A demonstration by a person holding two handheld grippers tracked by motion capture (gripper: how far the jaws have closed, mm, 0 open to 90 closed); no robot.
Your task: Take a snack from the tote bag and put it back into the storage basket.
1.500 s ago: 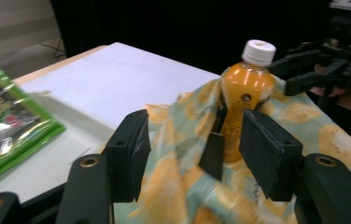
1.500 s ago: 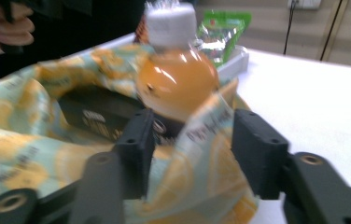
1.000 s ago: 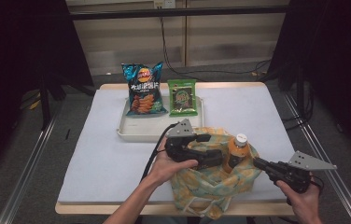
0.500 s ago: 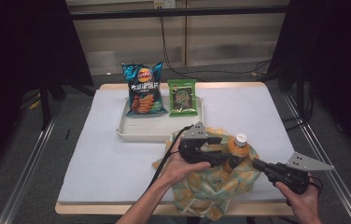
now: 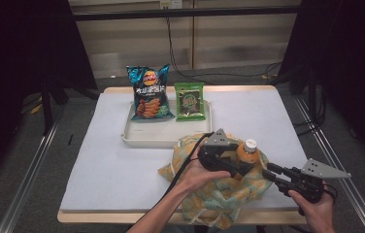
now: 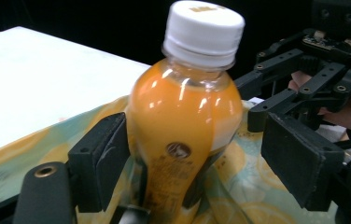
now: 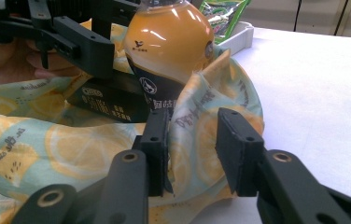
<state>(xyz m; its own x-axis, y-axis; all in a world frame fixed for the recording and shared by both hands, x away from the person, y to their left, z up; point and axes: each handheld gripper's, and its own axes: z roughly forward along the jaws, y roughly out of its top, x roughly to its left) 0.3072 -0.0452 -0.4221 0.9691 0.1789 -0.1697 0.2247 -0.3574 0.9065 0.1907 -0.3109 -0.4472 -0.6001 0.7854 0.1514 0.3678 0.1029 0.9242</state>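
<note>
1. Left gripper (image 5: 241, 162): jaws spread to either side of the bottle (image 6: 185, 116). In the left gripper view one pad lies against or just beside the bottle's side; the other stands apart from it. The jaws have just been opening, with the bottle between them. No grip at present.
2. Right gripper (image 7: 192, 149): jaws partly open, a fold of the bag (image 7: 201, 130) between them. One pad touches the cloth, the other stands off. The jaws have just been opening; the cloth is no longer pinched.
3. Bottle: stands upright inside the bag mouth, near the table's (image 5: 112, 160) front edge, right of middle. Orange drink fills it to the neck, white cap on.
4. Handling, as judged: moderately heavy for its size, smooth and curved, so likely slippery under flat pads. Rigid enough to squeeze. Best taken at the straight labelled body below the shoulder, not at the cap.
5. Bag: thin lemon-print cloth, limp, sags when released. Take it by the rim fold.
6. Tray (image 5: 146, 136): toward the back edge, holding a chip bag (image 5: 147, 92) and a green packet (image 5: 189, 101), well apart from the work.
</note>
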